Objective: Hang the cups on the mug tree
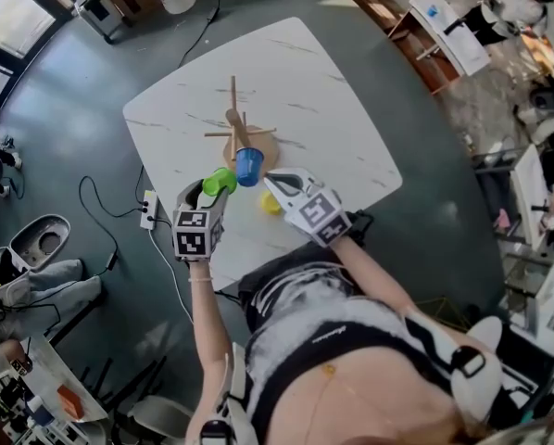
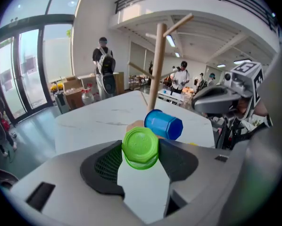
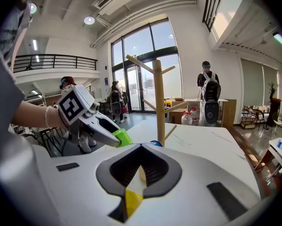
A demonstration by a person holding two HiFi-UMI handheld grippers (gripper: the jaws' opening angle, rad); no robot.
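Floor [image 1: 82, 128]: dark grey-green, smooth, cables trailing across it.
Table [image 1: 342, 109]: white top with faint grey marble veining, square with rounded corners, matte.
Mug tree [image 1: 233, 117]: pale bare wood. A round pole stands upright on a flat disc base, with thin dowel pegs angled up and outward. It is set near the table's middle. No cup is seen on the upper pegs.
Left gripper [image 1: 216, 191]: grey plastic shell, black ribbed pads, marker cube on the back. The jaws are clamped on the green cup [image 2: 140, 148], with both pads pressed against its sides. The cup is held clear of the table, just in front of the tree.
Right gripper [image 1: 275, 185]: same build. The jaw tips are closed together and nothing is clamped between them. It is pointed at the tree's base.
Blue cup [image 1: 248, 166]: glossy plastic with faceted walls, tipped on its side at the foot of the pole, over the base. Whether it hangs from a low peg or rests on the base cannot be told.
Green cup: glossy plastic, its many-sided bottom turned toward the left gripper view.
Yellow cup [image 1: 270, 202]: plastic, on the table beneath the right gripper, partly covered by it.
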